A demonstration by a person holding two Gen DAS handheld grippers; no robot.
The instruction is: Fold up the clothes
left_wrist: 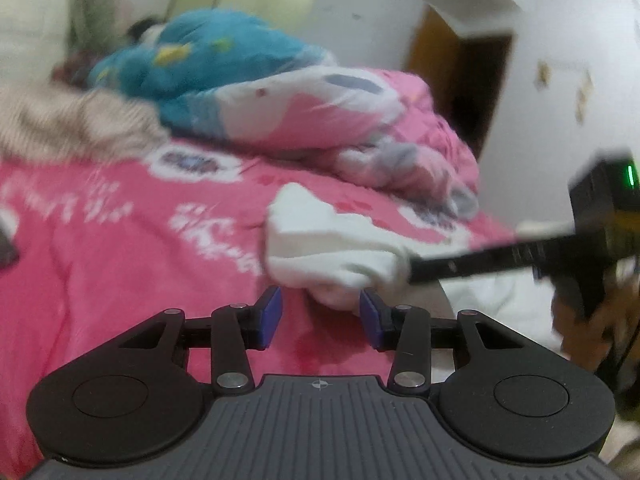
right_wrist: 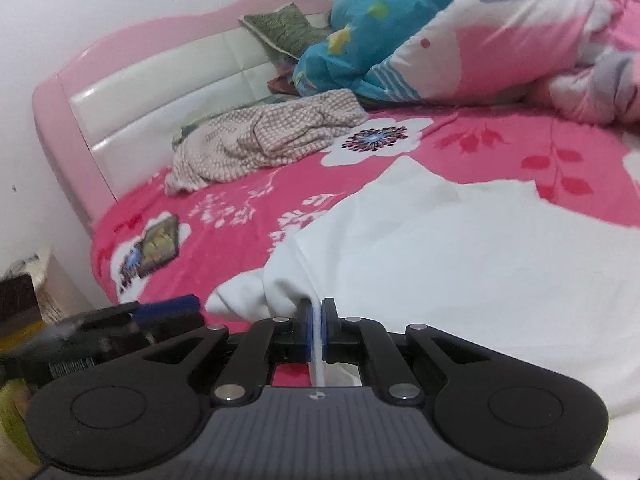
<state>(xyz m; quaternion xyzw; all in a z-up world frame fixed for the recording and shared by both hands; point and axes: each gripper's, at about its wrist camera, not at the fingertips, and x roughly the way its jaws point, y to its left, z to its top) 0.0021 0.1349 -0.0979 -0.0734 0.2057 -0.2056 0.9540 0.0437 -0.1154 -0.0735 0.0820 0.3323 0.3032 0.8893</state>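
right gripper [right_wrist: 317,314] clamped on white garment [right_wrist: 460,264] edge, lower centre, likely for fold | left gripper [left_wrist: 320,312] half-open, empty, poised beside bunched cloth | pink bedsheet [right_wrist: 240,216] as work surface

Two wrist fisheyes, low over the pink bedspread [left_wrist: 120,240], close in.
Left view: looking along its fingers over the white garment [left_wrist: 320,248] toward the far heaped quilt [left_wrist: 320,112] — right gripper [left_wrist: 412,276] entering from the right. Right view: nearer the garment, facing the far-left headboard [right_wrist: 160,92]. Shared — garment, bedspread, quilt, checked cloth [right_wrist: 260,136].
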